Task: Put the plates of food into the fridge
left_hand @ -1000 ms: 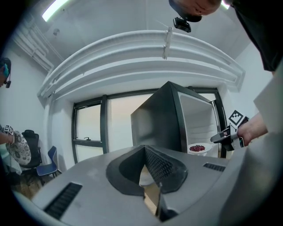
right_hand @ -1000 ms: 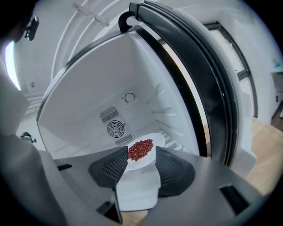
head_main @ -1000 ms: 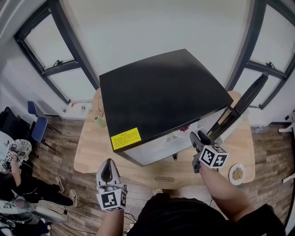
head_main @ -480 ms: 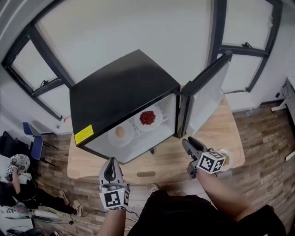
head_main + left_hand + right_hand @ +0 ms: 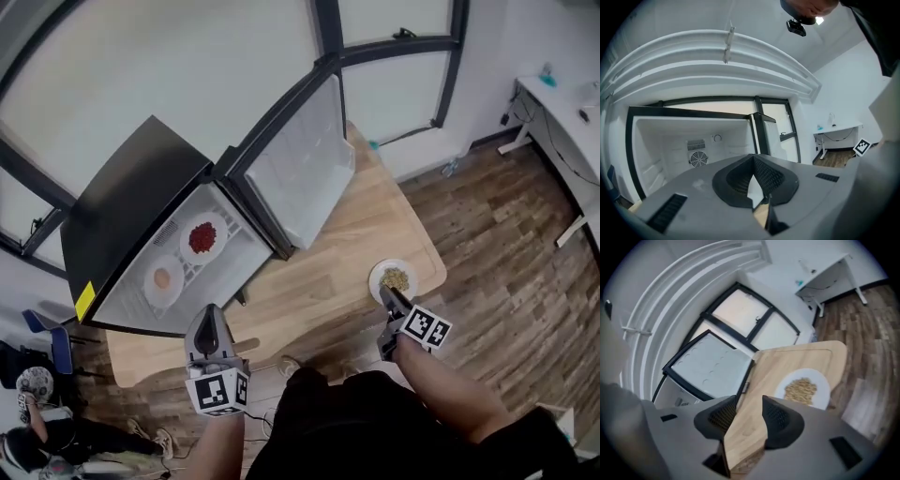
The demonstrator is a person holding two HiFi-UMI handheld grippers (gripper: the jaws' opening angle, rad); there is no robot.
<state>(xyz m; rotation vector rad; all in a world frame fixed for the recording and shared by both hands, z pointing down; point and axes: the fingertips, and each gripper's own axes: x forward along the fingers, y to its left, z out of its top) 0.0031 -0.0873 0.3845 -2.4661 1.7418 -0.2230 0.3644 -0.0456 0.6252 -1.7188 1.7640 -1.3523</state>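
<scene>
**Mia:** Looking down from the head view, what step is this?

**Ben:** The fridge (image 5: 131, 216) is open, with its fridge door (image 5: 300, 173) swung wide. Two plates sit on the shelf inside: a plate of red food (image 5: 202, 237) and, beside it, a plate with a round orange thing (image 5: 162, 278). One plate of tan food (image 5: 395, 278) is out on the wooden counter (image 5: 319, 272), near the corner. I think that one goes in next.

**Mia:** Where are the claws?

**Ben:** The right claw (image 5: 386, 295) is just beside the tan plate, on the near side. The left claw (image 5: 212, 319) hangs in front of the fridge.

**Mia:** What does the left gripper view show?

**Ben:** The left claw (image 5: 753, 180) is pinched together, with only a thin crack between its jaws. It holds nothing. Past it is the white inside of the fridge and a little round fan (image 5: 697, 159) on the back wall. The plates do not show from here.

**Mia:** And the right gripper view?

**Ben:** The right claw (image 5: 745, 416) has its jaws apart, and only bare counter shows between them. The tan plate (image 5: 804, 390) lies a bit ahead, flat on the counter. The food is a small heap in the middle.

**Mia:** So what does the next move need?

**Ben:** I think the right claw must slide forward and grab the rim. Then it must keep the plate flat, or the heap could spill.
</scene>
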